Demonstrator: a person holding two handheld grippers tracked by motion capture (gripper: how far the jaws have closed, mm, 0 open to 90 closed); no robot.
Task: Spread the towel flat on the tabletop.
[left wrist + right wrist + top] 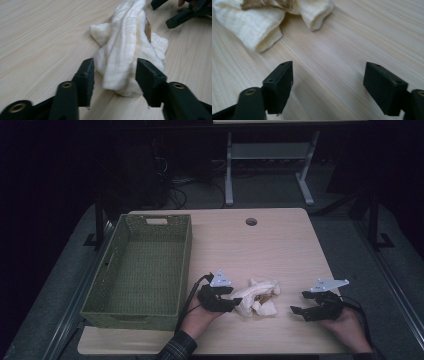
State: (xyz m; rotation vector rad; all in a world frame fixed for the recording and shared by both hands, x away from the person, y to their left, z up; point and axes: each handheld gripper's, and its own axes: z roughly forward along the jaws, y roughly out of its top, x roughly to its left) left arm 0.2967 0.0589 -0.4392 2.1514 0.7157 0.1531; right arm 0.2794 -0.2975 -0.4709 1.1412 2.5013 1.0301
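Observation:
A crumpled cream cloth (257, 297) with a brown patch lies on the wooden table (260, 245) near its front edge. My left gripper (234, 302) is at the cloth's left end. In the left gripper view the cloth (125, 50) runs away from me, and its near fold sits between the jaws of the open left gripper (115, 81); whether they touch it I cannot tell. My right gripper (299, 302) stands open to the right of the cloth, a short gap away. In the right gripper view the right gripper (329, 85) spans bare wood, with the cloth (254, 25) at upper left.
A green woven basket (145, 310) with nothing in it stands on the table's left side, close to the left hand. A round cable hole (251, 221) sits near the far edge. The right gripper's jaws (185, 15) show beyond the cloth in the left gripper view.

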